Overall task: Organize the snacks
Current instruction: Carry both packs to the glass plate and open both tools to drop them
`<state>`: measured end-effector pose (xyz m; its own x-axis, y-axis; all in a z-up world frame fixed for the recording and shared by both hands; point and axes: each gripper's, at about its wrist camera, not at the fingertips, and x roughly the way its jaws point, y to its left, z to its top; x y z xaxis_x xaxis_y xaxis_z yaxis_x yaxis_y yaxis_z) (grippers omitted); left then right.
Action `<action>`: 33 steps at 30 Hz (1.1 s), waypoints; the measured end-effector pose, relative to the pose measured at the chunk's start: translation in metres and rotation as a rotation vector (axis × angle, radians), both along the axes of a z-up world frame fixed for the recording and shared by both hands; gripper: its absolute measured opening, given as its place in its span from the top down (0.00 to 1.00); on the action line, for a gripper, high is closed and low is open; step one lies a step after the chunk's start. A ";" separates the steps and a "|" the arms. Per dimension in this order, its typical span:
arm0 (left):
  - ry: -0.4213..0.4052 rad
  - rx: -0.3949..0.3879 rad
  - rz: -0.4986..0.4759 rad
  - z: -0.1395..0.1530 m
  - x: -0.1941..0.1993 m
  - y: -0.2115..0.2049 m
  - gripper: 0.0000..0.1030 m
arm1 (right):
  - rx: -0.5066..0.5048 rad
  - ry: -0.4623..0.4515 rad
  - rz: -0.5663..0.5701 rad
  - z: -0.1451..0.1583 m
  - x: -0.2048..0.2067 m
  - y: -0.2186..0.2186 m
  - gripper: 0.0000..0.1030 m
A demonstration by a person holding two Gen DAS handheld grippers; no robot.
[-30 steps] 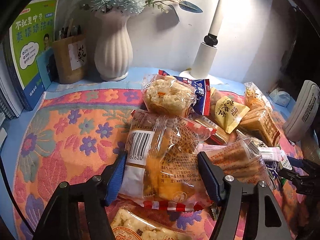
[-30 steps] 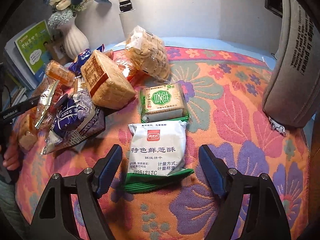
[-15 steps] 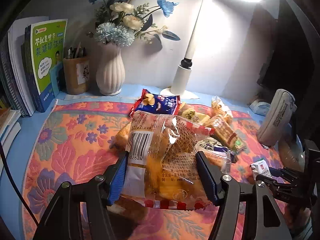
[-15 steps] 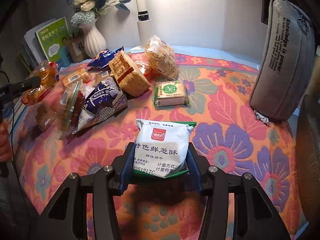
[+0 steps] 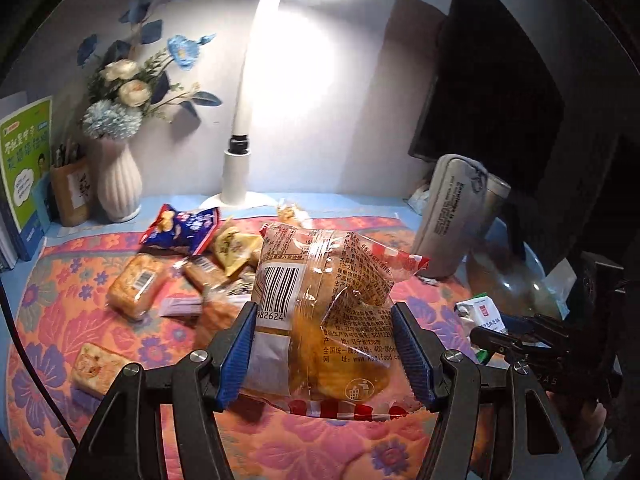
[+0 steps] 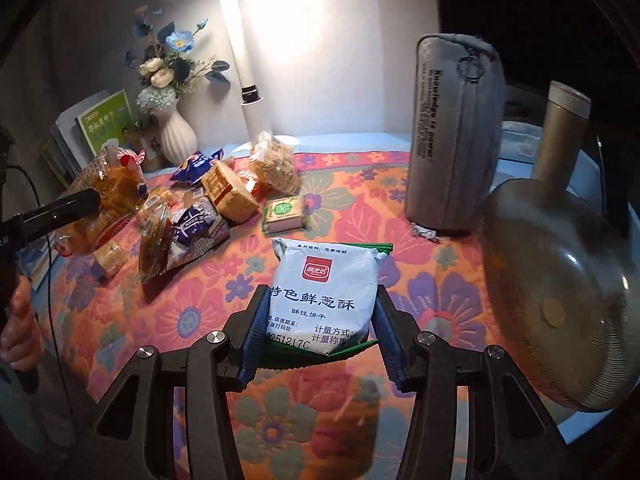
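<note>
Left gripper is pinching the clear bread packet between both blue pads, holding it lifted clear of the floral cloth. Versus half a second ago it is sitting higher and further right: the snack pile is now lying lower-left of the packet instead of behind it, and the grey pencil case is showing much closer. A second ago the same packet was still lying on the pile with the pads spread either side, not gripping.

Right gripper is clamping the white biscuit packet by its two side edges. A second ago the fingers were wide apart with the packet flat on the cloth; half a second ago they had closed on it. Now the packet is being held off the cloth, its shadow falling below, near the glass bowl at right, which was out of view before. The green biscuit pack is staying put on the cloth beyond it, beside the pile.

White vase and lamp are standing at the back, unchanged.
</note>
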<state>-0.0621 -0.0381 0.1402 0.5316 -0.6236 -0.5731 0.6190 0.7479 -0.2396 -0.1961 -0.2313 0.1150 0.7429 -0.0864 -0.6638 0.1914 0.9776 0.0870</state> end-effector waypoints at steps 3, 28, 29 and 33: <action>-0.014 -0.007 -0.072 0.010 -0.013 -0.038 0.38 | -0.025 -0.015 -0.078 0.010 -0.019 -0.023 0.53; 0.029 0.116 -0.440 -0.013 -0.076 -0.309 0.25 | 0.103 0.001 -0.479 0.000 -0.110 -0.180 0.34; 0.036 0.105 -0.434 -0.012 -0.073 -0.306 0.25 | 0.100 -0.005 -0.481 0.001 -0.111 -0.180 0.34; 0.074 0.055 -0.387 -0.009 -0.058 -0.282 0.25 | 0.108 -0.034 -0.486 0.006 -0.110 -0.177 0.34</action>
